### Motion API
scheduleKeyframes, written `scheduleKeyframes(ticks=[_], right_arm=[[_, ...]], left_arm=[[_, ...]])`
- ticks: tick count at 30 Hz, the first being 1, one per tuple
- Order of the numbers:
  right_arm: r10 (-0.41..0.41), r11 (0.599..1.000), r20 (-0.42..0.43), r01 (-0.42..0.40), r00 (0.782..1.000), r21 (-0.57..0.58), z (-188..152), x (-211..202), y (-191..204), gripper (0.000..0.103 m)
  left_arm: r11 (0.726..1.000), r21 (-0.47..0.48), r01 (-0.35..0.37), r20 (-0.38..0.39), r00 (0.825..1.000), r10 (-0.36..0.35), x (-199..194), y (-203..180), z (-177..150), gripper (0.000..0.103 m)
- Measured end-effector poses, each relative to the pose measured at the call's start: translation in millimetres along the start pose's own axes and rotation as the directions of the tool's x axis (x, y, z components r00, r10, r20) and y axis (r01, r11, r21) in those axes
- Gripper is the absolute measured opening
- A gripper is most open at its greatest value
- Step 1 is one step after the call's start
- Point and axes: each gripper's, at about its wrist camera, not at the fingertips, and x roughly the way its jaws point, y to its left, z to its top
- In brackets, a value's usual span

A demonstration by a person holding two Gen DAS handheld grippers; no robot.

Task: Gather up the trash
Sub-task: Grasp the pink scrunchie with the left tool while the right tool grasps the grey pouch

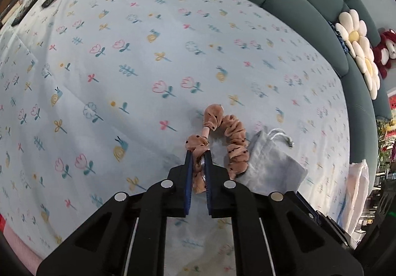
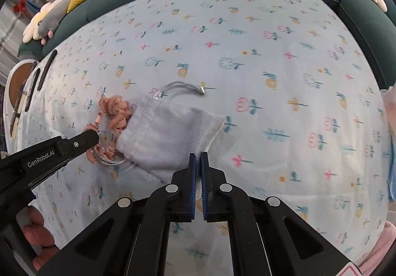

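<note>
To do this step well, I think the left gripper should push the pink dotted scrunchie straight into the mouth of the grey drawstring pouch, which lies near the middle of the floral bedsheet. Its jaws pinch one end of the scrunchie. The right gripper is almost fully closed, pinching the pouch's lower edge to keep it steady.

The pouch is soft matt grey cloth with a twisted cord. Touching its mouth lies a ruffled scrunchie — velvety tan fabric, dark-dotted. Under the pouch the sheet is smooth printed cotton. Both grippers — left, right — look like matt black plastic with ribbed blue pads.
</note>
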Motion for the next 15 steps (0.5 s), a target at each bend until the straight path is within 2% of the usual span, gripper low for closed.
scheduleKeyframes(ticks=[9,15], right_arm=[[0.034,0.998,0.129,-0.041,0.991,0.055,1,-66,-38,0.004],[0.036,0.996,0.255,-0.055,0.966,0.067,-1,-128,-72,0.004]], left_arm=[[0.996,0.078,0.04,0.058,0.997,-0.045,-41,-57,-16,0.009],[0.987,0.151,0.063,0.12,0.989,-0.081,-79,-108,-25,0.009]])
